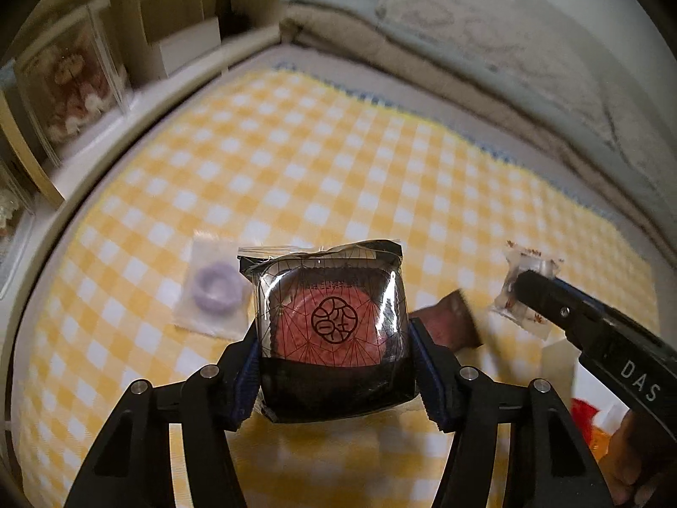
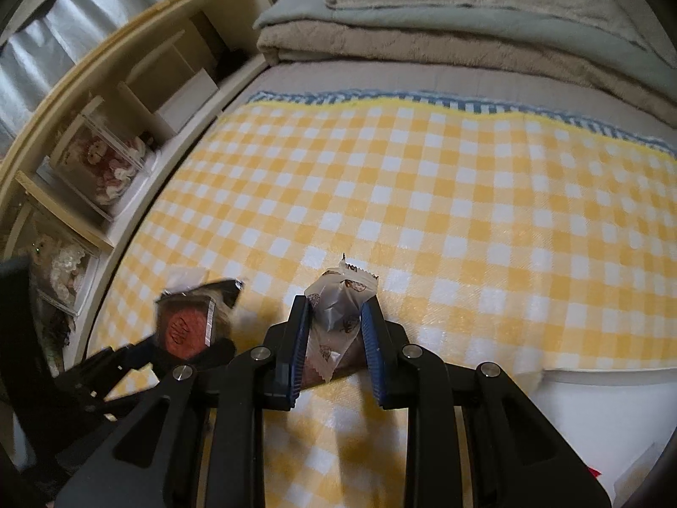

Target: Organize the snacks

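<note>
Snacks: one black-wrapped red cake (image 1: 332,330) clamped in the left gripper (image 1: 334,364), one white wrapped sweet (image 2: 338,313) pinched in the right gripper (image 2: 336,330), both held above the check cloth (image 1: 338,178). Judged best carried level and gripped firmly until set down. Beyond lie one purple ring packet (image 1: 216,288) and one brown packet (image 1: 452,321).
</note>
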### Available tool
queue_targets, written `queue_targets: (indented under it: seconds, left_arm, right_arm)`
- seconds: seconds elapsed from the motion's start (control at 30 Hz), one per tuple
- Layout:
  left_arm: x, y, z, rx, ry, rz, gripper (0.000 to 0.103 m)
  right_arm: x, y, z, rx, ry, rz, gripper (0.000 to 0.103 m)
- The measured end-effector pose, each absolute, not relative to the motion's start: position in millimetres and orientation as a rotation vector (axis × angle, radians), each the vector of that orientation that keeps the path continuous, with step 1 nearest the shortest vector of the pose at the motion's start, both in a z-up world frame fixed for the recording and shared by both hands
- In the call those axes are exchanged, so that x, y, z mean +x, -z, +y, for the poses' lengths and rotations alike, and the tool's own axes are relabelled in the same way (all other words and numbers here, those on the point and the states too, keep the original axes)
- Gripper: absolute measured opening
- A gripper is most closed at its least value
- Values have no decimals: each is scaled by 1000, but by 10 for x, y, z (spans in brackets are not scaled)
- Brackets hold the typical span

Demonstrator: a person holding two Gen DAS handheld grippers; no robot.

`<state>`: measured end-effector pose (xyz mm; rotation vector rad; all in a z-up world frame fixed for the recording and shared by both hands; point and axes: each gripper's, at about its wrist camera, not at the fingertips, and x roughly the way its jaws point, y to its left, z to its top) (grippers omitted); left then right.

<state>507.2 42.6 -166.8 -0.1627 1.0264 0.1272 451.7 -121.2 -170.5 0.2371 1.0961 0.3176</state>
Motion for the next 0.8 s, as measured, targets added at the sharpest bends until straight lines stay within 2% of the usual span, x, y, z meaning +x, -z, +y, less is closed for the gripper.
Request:
queue_targets:
  seconds: [0.27,0.57,0.8]
  left_arm:
    - [4648,1170,346,-157,-76,916,61]
    - [3837,613,184,-160,45,841,61]
    - [3513,458,-128,-136,169,824,61]
  right_arm:
    - [4253,1204,-1370,196,-317,997,25]
    - [3691,646,-1708,115,-277,931,25]
    - [3204,350,-2095,108,-179,899,25]
